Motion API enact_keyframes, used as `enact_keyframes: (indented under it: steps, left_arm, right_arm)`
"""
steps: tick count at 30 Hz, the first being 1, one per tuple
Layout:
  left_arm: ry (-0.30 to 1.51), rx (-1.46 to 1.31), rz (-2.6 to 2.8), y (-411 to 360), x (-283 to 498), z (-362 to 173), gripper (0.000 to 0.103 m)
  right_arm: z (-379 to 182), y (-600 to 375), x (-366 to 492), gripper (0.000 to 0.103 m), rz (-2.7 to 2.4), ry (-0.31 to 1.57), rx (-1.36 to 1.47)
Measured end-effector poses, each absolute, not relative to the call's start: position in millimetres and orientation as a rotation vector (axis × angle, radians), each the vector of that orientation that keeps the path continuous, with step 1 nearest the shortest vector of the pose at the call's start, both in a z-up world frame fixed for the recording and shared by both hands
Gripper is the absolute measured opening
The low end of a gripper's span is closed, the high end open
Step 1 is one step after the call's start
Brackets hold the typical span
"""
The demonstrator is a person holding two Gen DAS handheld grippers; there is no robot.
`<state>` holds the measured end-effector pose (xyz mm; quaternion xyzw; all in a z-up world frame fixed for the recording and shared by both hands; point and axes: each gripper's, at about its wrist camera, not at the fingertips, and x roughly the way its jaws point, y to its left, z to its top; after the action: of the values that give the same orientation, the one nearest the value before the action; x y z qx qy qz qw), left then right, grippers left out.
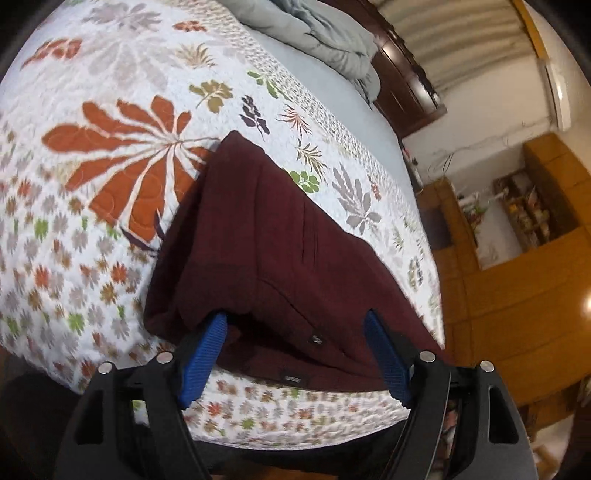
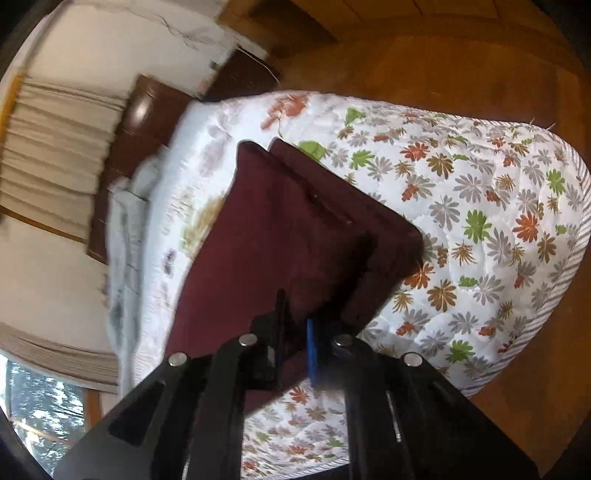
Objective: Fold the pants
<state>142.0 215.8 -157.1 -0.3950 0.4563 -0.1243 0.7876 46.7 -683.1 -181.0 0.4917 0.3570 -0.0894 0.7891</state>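
One pair of maroon pants (image 1: 266, 240), folded, lies mid-frame on one floral quilt (image 1: 92, 184). Left gripper (image 1: 295, 325) spread wide at waistband; right gripper (image 2: 295, 325) pinched on pants' near edge.

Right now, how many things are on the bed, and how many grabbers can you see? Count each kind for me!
Maroon pants: 1
Flowery quilt: 1
Grey blanket, crumpled at the far end: 1
Grabbers: 2, the left gripper open around the pants' edge, the right gripper nearly closed at the pants
Total: 5
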Motion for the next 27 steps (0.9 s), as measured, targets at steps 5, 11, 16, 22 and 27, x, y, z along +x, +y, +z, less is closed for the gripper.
enact_keyframes:
  steps: [5,11,16,22,27]
  left_arm:
    - [0.988,-0.865,-0.287,209,143,-158,0.077]
    - [0.983,-0.89,-0.255,203,169,-176,0.055]
    - [0.788,-0.934,-0.298,207,157,-148,0.012]
    - [0.856,-1.103,-0.162,211,114,-203,0.012]
    - [0.857,-1.07,-0.117,207,126,-212,0.013]
  right_arm:
    - [-173,-676,51,0.02,-0.172,0.767,1.059]
    - [-173,-666,56,0.034,-0.14,0.759,1.085]
    - [-173,-666,55,0.028,-0.123,0.745,1.087]
    - [-185,-672,54,0.017,-0.133,0.755,1.109]
    - [-182,-673,58,0.021,-0.143,0.787,1.081]
